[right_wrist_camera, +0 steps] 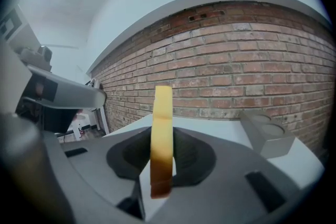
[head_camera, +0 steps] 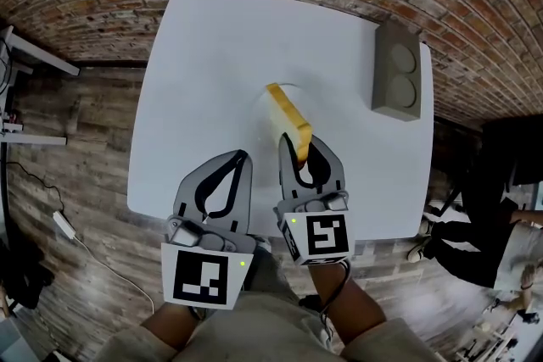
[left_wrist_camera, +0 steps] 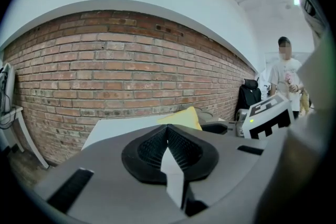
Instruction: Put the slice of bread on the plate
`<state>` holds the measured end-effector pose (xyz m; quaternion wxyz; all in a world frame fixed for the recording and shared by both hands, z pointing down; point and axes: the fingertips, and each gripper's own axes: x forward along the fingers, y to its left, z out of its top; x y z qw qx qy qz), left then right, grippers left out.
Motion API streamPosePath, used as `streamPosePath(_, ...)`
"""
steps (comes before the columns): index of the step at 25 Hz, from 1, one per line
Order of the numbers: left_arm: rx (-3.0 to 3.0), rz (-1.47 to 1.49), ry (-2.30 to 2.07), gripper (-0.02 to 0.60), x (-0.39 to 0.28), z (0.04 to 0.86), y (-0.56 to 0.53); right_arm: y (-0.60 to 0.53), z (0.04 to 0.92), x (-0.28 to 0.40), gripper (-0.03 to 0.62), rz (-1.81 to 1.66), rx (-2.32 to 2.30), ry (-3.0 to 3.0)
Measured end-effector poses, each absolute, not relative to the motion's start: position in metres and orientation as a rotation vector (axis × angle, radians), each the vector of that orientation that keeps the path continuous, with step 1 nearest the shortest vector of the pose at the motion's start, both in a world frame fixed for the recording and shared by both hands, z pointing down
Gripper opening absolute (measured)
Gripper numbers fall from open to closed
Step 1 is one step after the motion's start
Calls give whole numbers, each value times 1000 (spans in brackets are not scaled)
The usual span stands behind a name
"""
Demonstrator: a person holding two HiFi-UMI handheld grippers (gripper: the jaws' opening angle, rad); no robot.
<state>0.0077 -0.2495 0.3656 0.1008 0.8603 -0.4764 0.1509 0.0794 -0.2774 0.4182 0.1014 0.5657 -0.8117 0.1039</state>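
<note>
A yellow slice of bread (head_camera: 287, 116) with a browned crust stands on edge, pinched at its near end by my right gripper (head_camera: 304, 148), which is shut on it. The slice hangs over a faint white plate (head_camera: 270, 91) in the middle of the white table (head_camera: 204, 64). In the right gripper view the bread (right_wrist_camera: 161, 139) rises upright between the jaws. My left gripper (head_camera: 241, 157) hovers just left of it, shut and holding nothing. In the left gripper view its jaw tips (left_wrist_camera: 168, 128) meet, with the bread (left_wrist_camera: 181, 117) beyond them.
A grey box with two round hollows (head_camera: 397, 70) sits at the table's far right corner, also in the right gripper view (right_wrist_camera: 265, 136). A brick wall runs behind the table. A person (left_wrist_camera: 286, 68) stands off to the right. A cable (head_camera: 64, 220) lies on the floor at left.
</note>
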Motion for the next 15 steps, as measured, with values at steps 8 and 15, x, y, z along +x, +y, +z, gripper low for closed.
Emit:
streamPosePath(8,2546,456,-1412,9,9,366,-253,-286,437,81,89,467,1677,-2438)
streamPosePath(15,2545,475,-1402,9,9,370,-249,-293,451,81,89,593,1674,-2466)
